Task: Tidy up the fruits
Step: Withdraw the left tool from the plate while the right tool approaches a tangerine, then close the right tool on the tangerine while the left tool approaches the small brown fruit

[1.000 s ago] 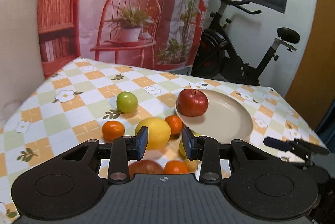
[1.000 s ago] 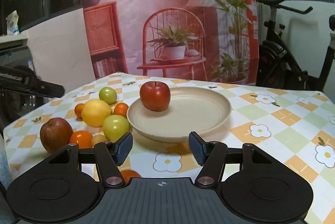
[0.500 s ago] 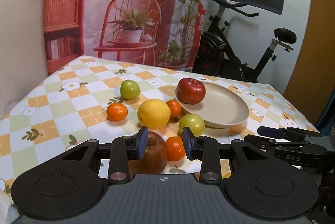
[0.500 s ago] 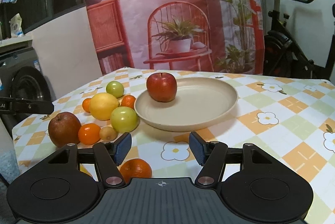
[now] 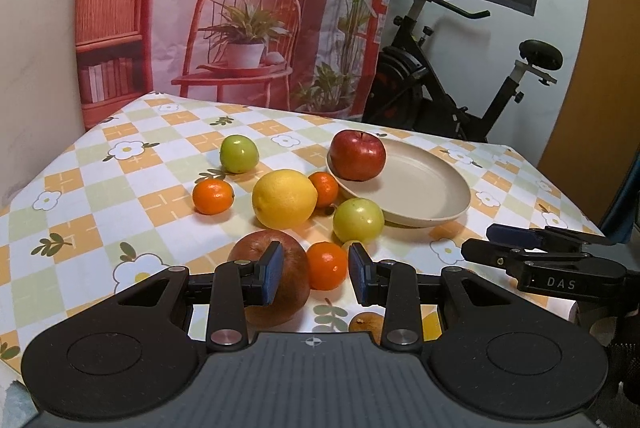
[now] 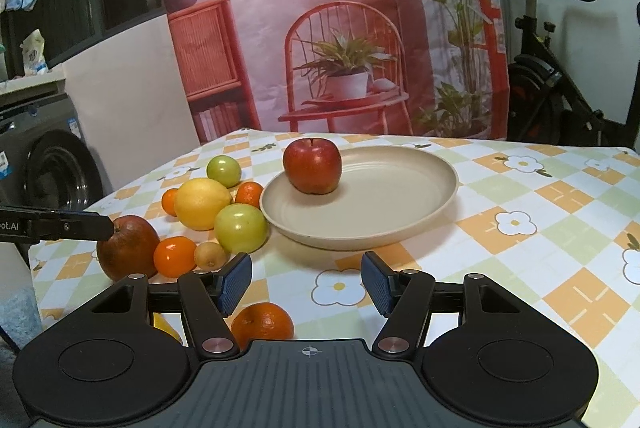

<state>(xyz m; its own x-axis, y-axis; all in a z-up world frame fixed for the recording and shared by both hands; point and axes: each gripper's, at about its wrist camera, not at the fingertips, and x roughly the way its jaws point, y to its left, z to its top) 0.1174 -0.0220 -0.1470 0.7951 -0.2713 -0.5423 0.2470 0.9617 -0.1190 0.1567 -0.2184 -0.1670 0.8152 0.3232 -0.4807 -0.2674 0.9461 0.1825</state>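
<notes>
A red apple (image 5: 358,156) is found resting on the near-left part of a beige plate (image 5: 436,188); the remaining fruit lies loose on the checked tablecloth (image 5: 100,204) beside it. Nearest the left gripper (image 5: 314,278) a brownish-red apple (image 5: 288,264) and a small orange (image 5: 326,265) are noted, just ahead of its tips. The jaws of that gripper are seen partly open with nothing clamped between them. The right gripper (image 6: 306,284) is held wider open and is likewise empty, above bare cloth, with another orange (image 6: 262,320) just below it. The brownish-red apple is judged firm, fairly heavy and smooth-skinned, liable to roll and to bruise under hard pressure; it is best taken across its widest middle, for which a wider opening is judged necessary. The small orange is judged lighter, slightly yielding, and better suited to the present gap.
</notes>
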